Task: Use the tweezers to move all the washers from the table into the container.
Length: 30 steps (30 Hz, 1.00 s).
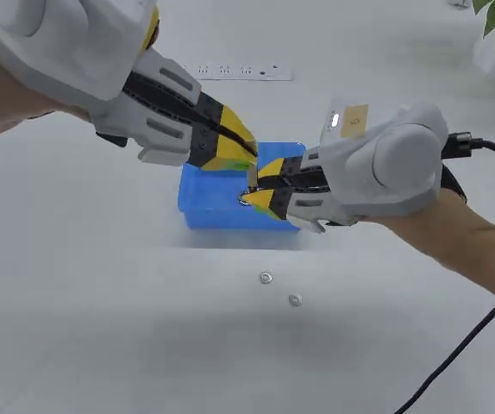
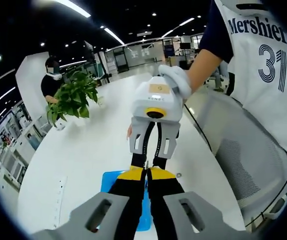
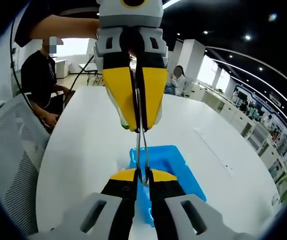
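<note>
Head view, looking down past the person's forearms, has the two grippers meeting nose to nose above the blue container (image 1: 197,205), which sits on the white table (image 1: 92,310). The left gripper (image 1: 246,148) comes in from the upper left. The right gripper (image 1: 258,186) comes in from the right, with a black cable (image 1: 463,345) trailing off it. The right gripper view makes the arrangement plain. The tweezers (image 3: 141,142) hang from the left gripper's yellow jaws, which are pressed together on their upper end. The thin steel legs run down into the right gripper's own jaws, which are closed on them low down, directly over the container. Whether anything sits between the tweezer tips I cannot tell, as the spot is too small and crowded. On the table in front of the container lie one washer (image 1: 266,277) and another washer (image 1: 295,300), near each other but apart, both flat on the surface and well clear of the grippers. To my eye these washers will be awkward: tiny, light, stiff metal rings, smooth-faced and lying flush on a smooth top, so there is no edge to get under. The likeliest hold is across the ring, one tip in the hole and the other outside the rim. The tweezers are springy, so the squeeze belongs partway down the legs. Too hard a pinch could flick so light a piece away.
</note>
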{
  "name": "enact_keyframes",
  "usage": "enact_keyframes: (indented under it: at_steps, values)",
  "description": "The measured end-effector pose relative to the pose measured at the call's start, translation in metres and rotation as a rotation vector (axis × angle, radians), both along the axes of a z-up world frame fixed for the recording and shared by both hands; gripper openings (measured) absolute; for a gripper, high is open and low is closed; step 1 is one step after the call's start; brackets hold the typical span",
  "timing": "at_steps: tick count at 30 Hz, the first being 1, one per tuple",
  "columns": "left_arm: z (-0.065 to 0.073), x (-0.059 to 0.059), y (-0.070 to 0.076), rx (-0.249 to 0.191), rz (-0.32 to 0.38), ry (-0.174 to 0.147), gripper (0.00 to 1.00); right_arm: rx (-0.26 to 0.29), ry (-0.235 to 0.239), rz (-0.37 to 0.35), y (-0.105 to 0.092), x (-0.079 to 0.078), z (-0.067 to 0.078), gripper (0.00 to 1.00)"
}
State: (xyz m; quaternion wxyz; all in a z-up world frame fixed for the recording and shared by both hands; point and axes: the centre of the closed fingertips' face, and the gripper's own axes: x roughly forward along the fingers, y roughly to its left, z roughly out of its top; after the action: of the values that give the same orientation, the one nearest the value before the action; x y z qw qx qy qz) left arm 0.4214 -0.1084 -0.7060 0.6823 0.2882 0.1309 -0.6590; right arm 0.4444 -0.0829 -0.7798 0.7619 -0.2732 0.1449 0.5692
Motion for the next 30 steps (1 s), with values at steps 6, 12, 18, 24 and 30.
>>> enact_keyframes:
  at_steps: [6, 12, 18, 24, 30]
  values:
    - [-0.004, 0.021, 0.004, 0.015, 0.006, -0.022, 0.06, 0.007, -0.004, 0.006, 0.003, 0.018, -0.003, 0.1]
    - [-0.023, 0.039, 0.012, 0.032, 0.017, -0.001, 0.06, -0.002, 0.022, 0.007, 0.008, 0.033, -0.018, 0.1]
    - [-0.05, 0.056, 0.021, 0.046, 0.031, 0.061, 0.06, -0.03, 0.067, 0.02, 0.013, 0.04, -0.043, 0.1]
    - [-0.066, 0.062, 0.021, 0.048, 0.033, 0.096, 0.06, -0.038, 0.109, 0.025, 0.014, 0.044, -0.06, 0.1]
    - [-0.071, 0.065, 0.018, 0.043, 0.037, 0.115, 0.06, -0.034, 0.135, 0.017, 0.013, 0.049, -0.068, 0.1]
